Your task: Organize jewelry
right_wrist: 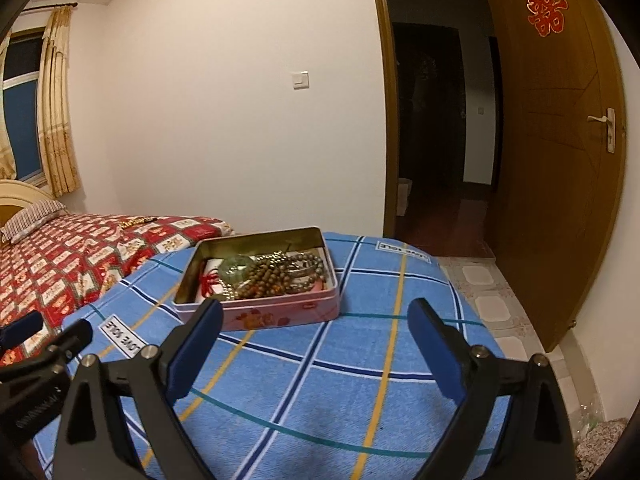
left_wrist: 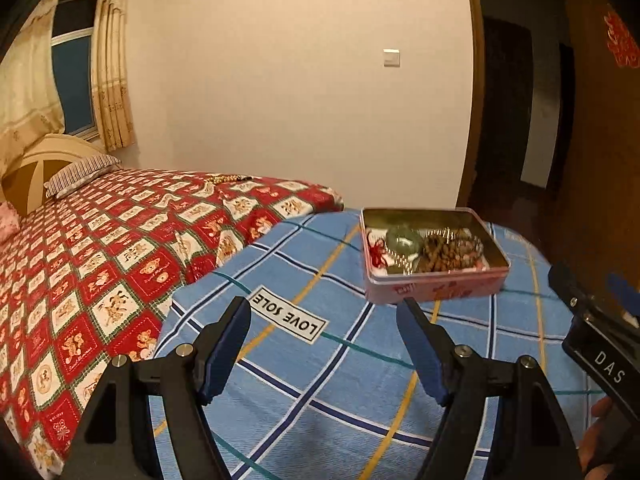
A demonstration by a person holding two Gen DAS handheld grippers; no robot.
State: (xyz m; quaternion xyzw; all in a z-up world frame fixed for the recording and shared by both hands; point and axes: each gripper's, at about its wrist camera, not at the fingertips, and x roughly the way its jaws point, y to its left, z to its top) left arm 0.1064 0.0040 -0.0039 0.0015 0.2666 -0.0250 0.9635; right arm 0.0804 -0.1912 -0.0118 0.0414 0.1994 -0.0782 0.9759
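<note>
Sitting near the far edge of the blue checked cloth (right_wrist: 360,360) is the pink tin box (right_wrist: 264,312), without lid, and all the jewelry I can see lies inside it in one heap. I make out a string of brown wooden beads (right_wrist: 268,276), a pale green bangle (right_wrist: 234,266), a chain of small metal balls (right_wrist: 228,292) and a little red knotted tassel (right_wrist: 206,280). I think each piece will handle differently. The bead string is light and limp, so it will sag and may drag its neighbours out; better to pinch it at a free loop on top of the heap. The bangle looks like stone or glass, so hard, smooth and probably breakable; I would take it across the ring's band, not by the flat side, and not squeeze strongly. The ball chain is thin and slippery and may be tangled with the beads. The tin itself is stiff but light, so it can slide on the cloth when something is pulled from it.

Both tools are in front of the box, apart from it. The left gripper (left_wrist: 324,320) has its jaws wide with nothing between them, and the right gripper (right_wrist: 316,324) is the same, wide and empty. Behind the cloth is the bed with a red patterned cover (left_wrist: 100,264).
</note>
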